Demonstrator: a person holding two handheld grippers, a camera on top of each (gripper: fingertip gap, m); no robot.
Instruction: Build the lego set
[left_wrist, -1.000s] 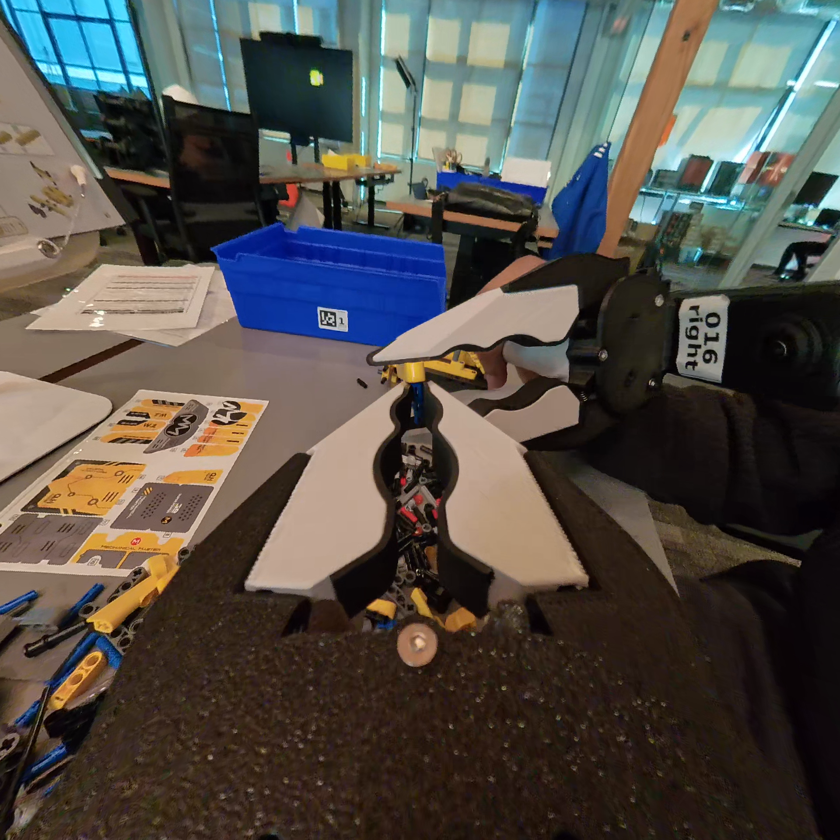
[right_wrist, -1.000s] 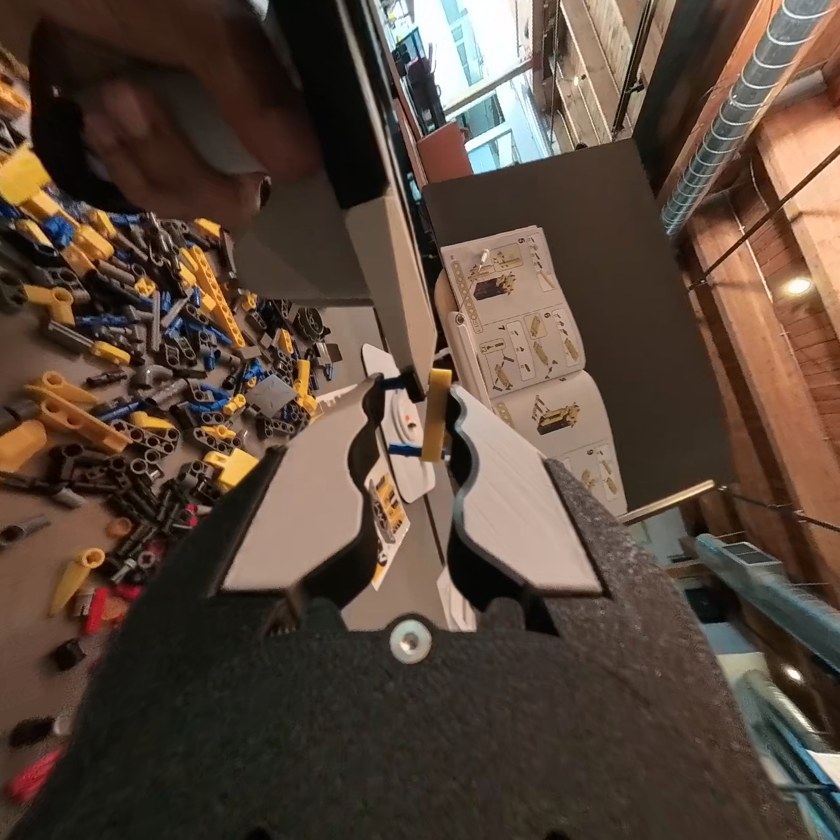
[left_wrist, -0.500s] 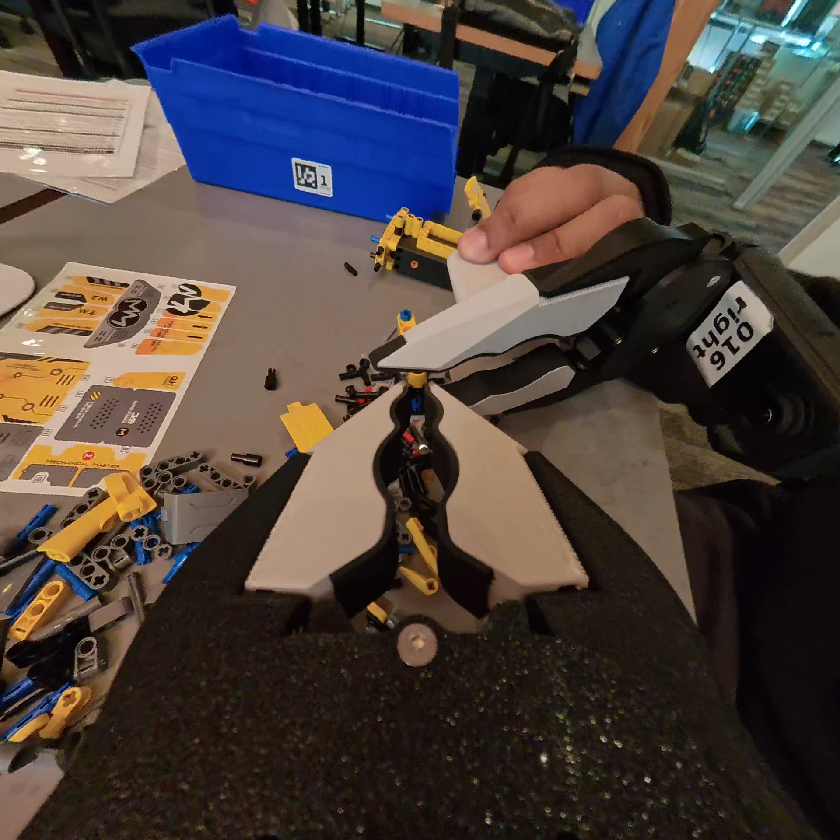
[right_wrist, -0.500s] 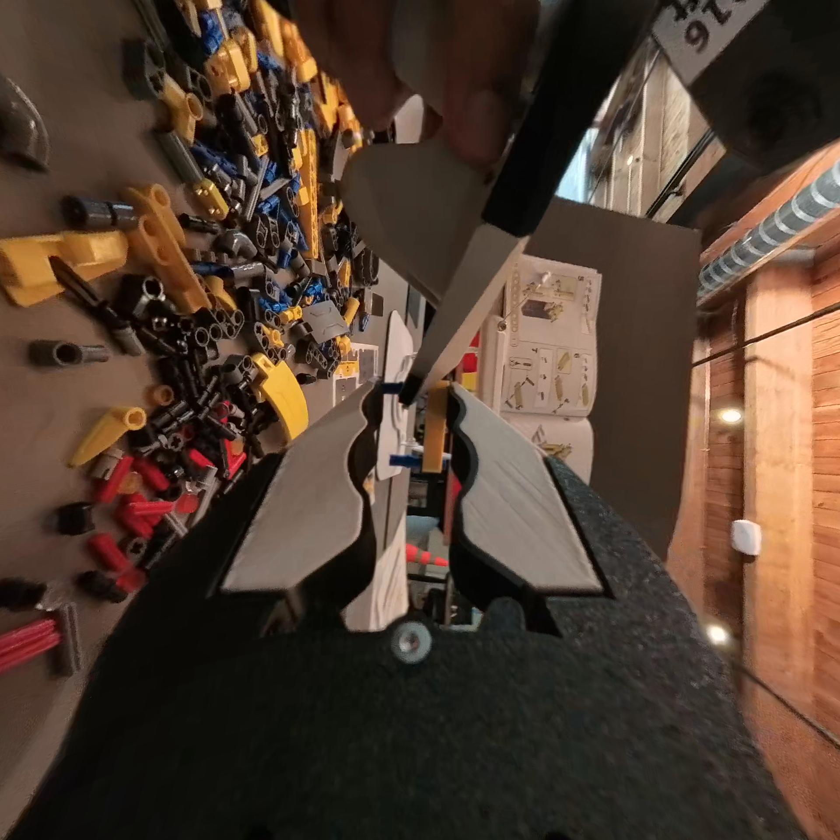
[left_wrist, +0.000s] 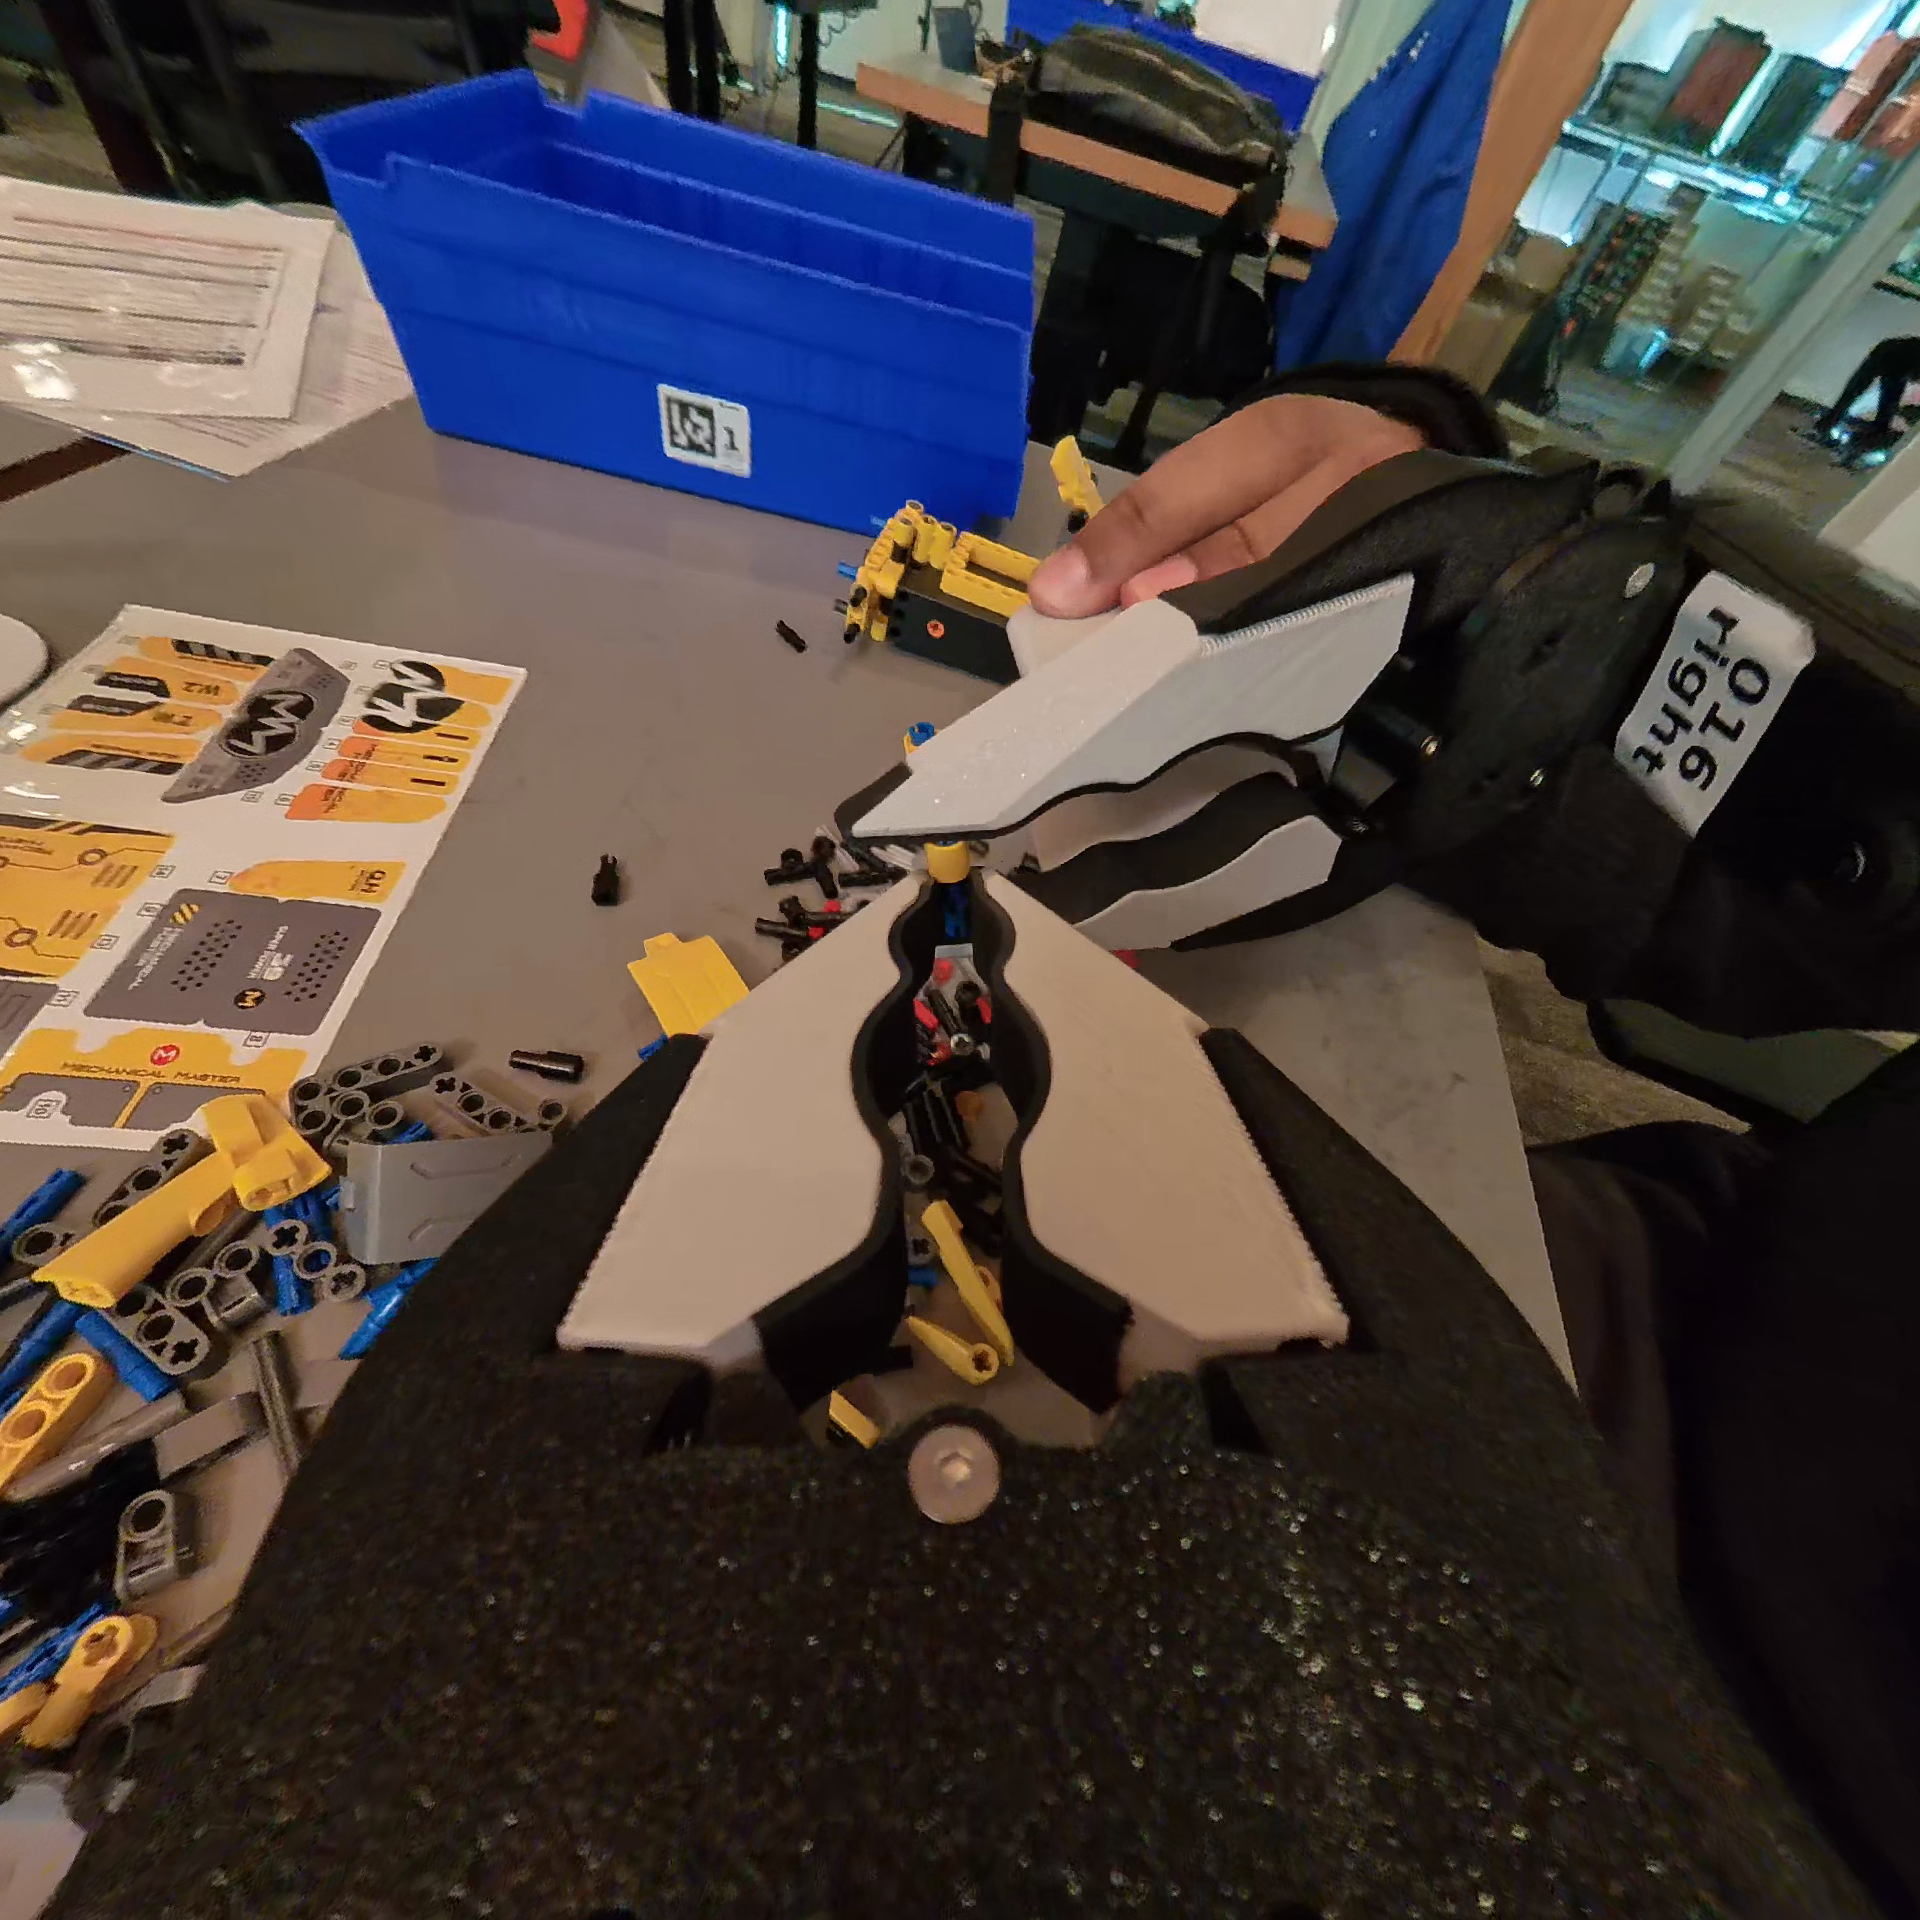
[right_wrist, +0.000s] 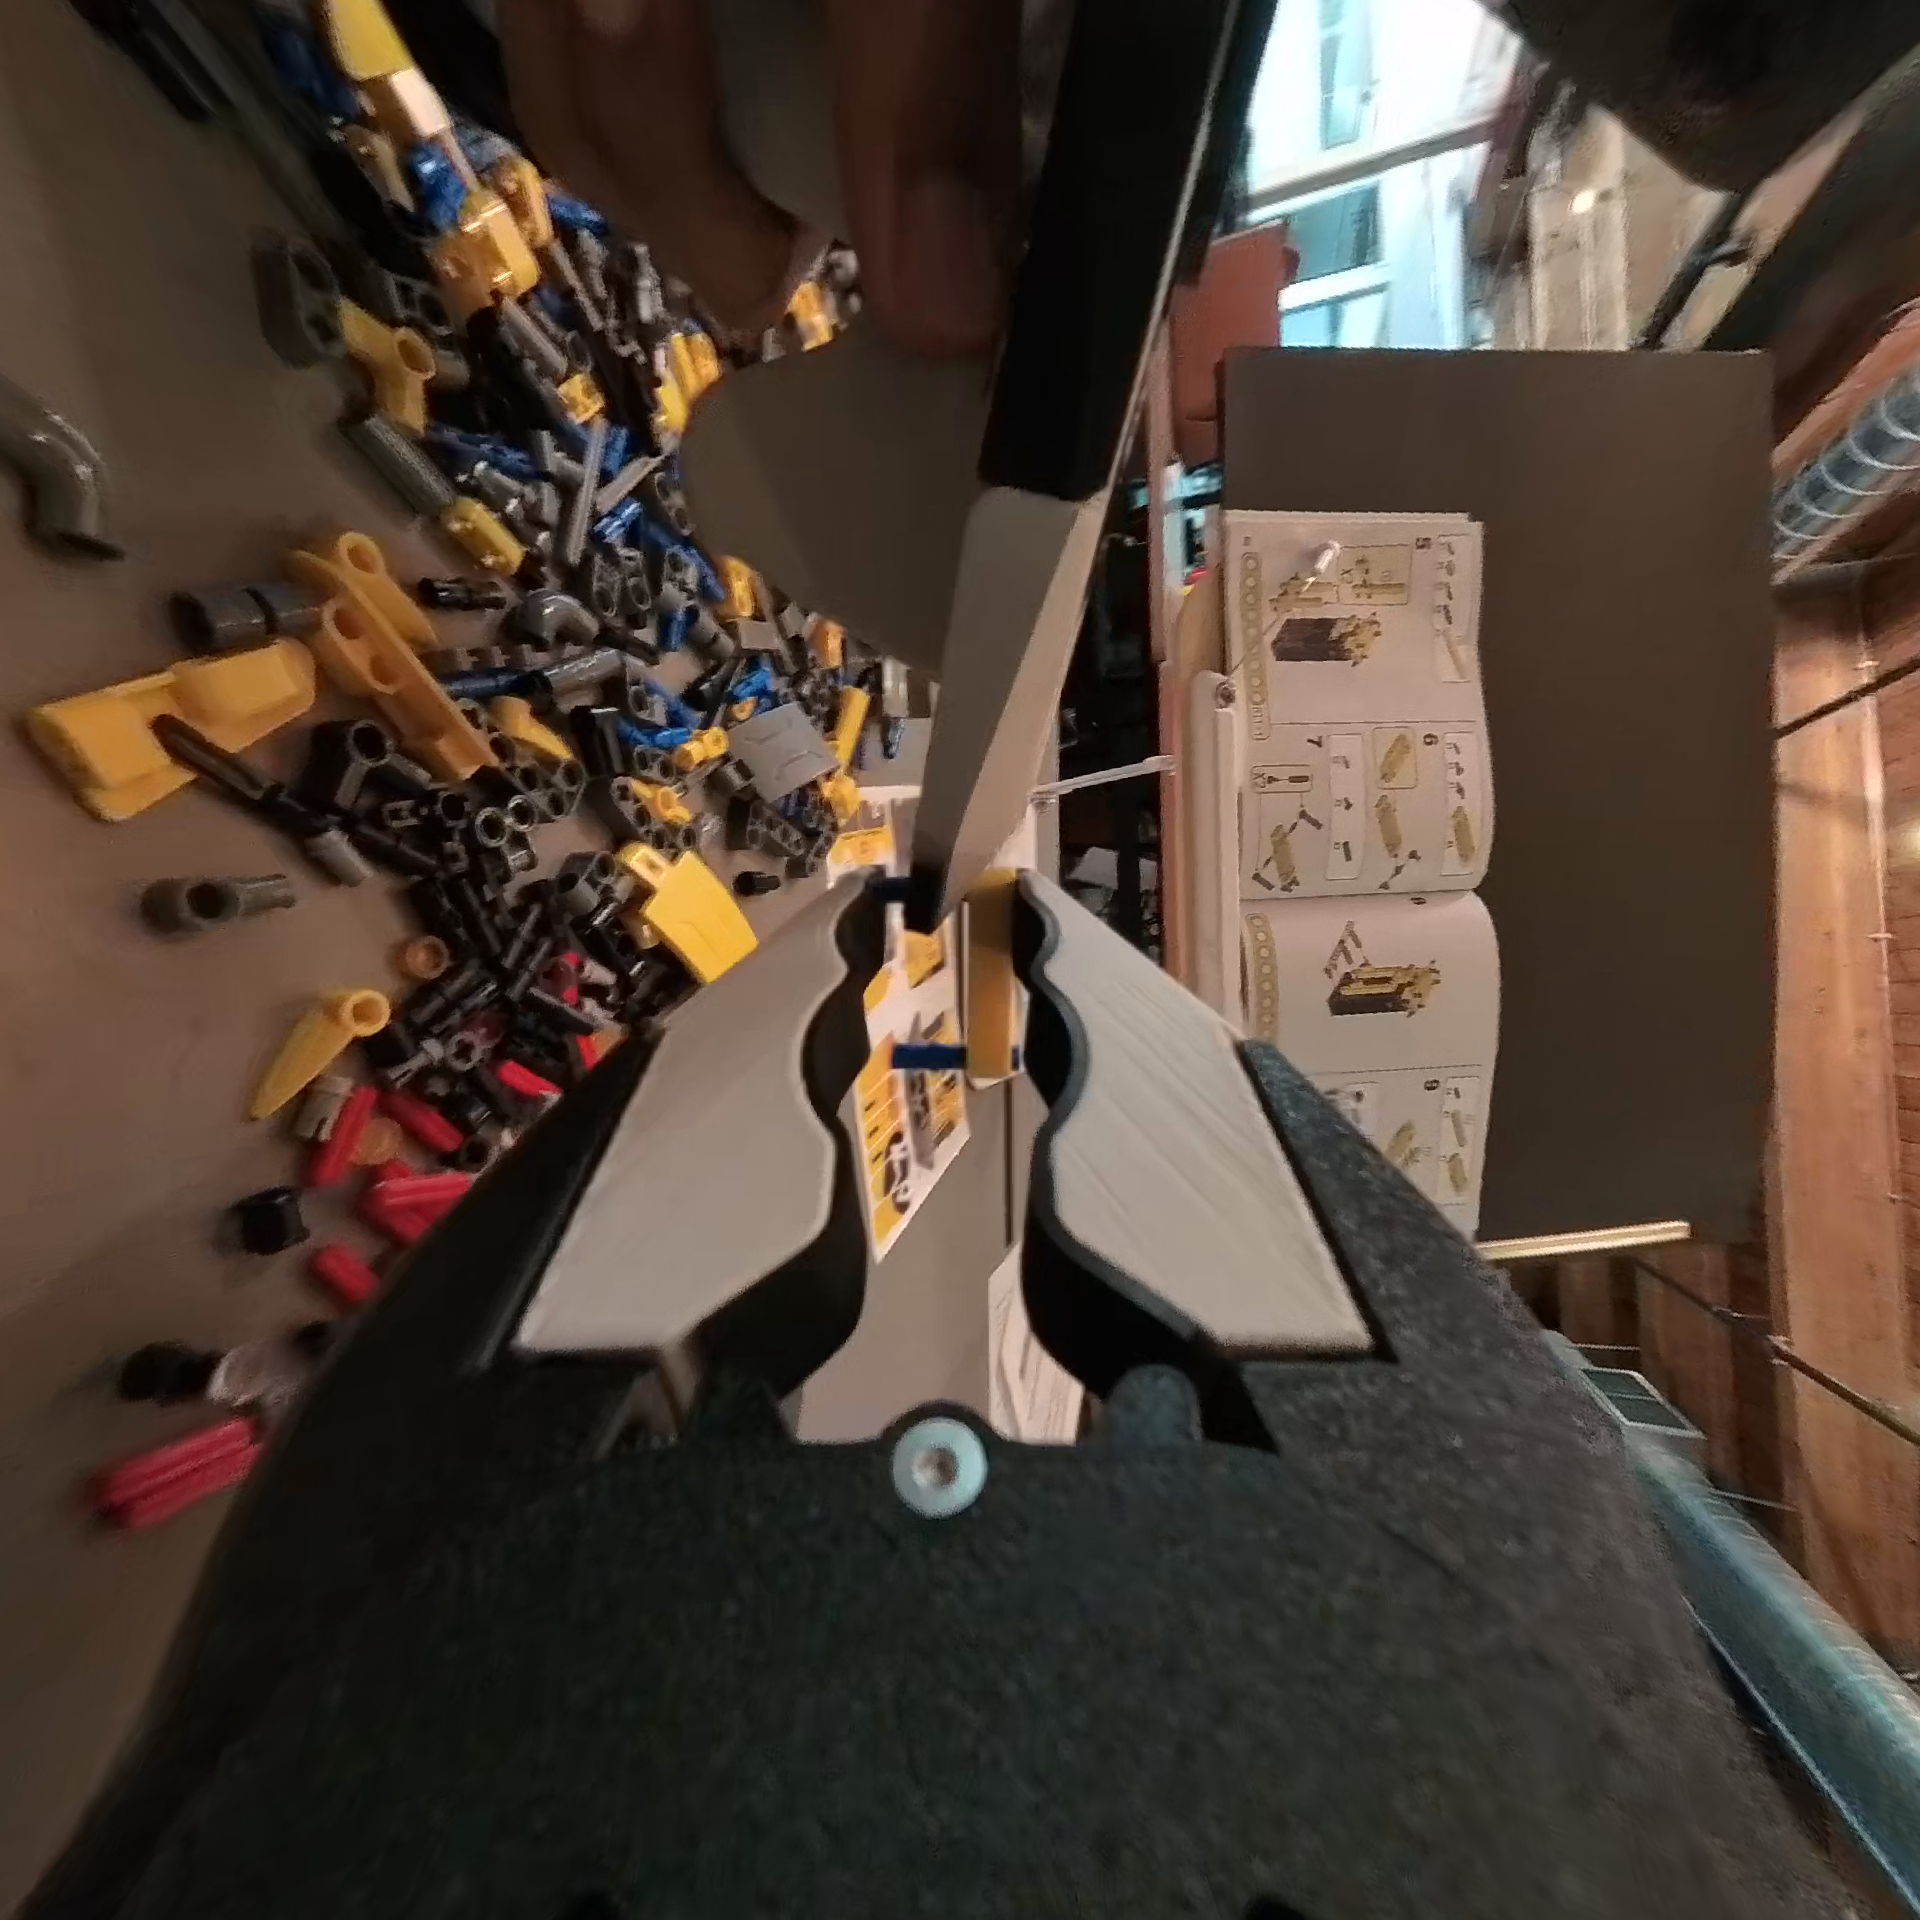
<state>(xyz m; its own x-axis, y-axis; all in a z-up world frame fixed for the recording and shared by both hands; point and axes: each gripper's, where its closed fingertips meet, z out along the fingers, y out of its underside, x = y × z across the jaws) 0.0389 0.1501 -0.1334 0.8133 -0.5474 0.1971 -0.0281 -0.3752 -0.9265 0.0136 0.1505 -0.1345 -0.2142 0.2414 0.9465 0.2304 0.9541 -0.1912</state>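
Pinching a yellow beam (right_wrist: 989, 977) in my right gripper (right_wrist: 940, 899) above the parts pile (right_wrist: 540, 748), left gripper (left_wrist: 948, 883) seemingly clamped on its blue pin (left_wrist: 953, 902): light, stiff, slippery, best held flatwise

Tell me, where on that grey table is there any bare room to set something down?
Bare table lies between the blue bin, the sticker sheet and the small yellow assembly. Another bare patch sits beneath the right gripper. The loose parts pile crowds the near left corner.
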